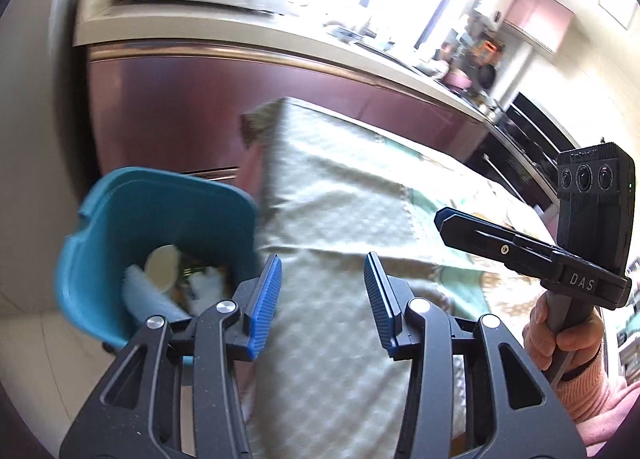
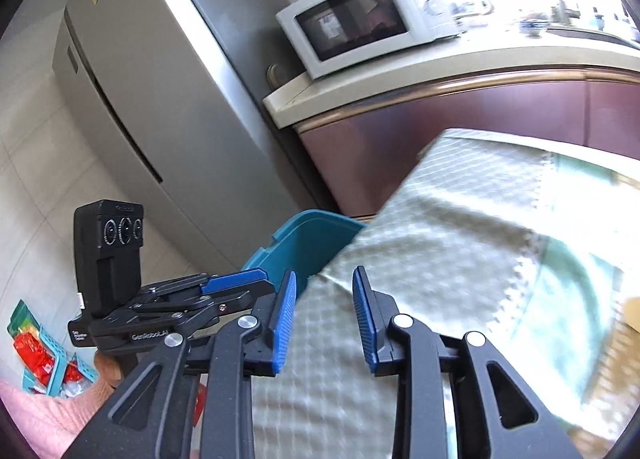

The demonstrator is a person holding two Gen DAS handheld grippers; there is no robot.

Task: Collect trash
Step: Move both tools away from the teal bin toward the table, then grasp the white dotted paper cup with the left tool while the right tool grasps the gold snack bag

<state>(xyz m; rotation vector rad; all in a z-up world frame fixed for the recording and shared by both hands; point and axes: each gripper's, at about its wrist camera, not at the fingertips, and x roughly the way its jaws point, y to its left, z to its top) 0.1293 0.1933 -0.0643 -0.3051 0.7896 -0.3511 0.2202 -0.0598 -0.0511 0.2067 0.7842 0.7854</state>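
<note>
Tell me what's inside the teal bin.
The teal bin holds a white cup, a pale blue-white roll and blurred scraps. Its bottom is covered by these and the left gripper.

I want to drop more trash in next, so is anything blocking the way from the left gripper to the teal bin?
Nothing visible does. The left gripper is open and empty above the tablecloth, and the teal bin sits open-topped just left of it, beside the table.

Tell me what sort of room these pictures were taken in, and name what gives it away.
A home kitchen, most likely. A white microwave sits on a pale counter above dark red cabinets, and a tall grey fridge stands beside them. A cloth-covered table has a teal bin next to it.
</note>
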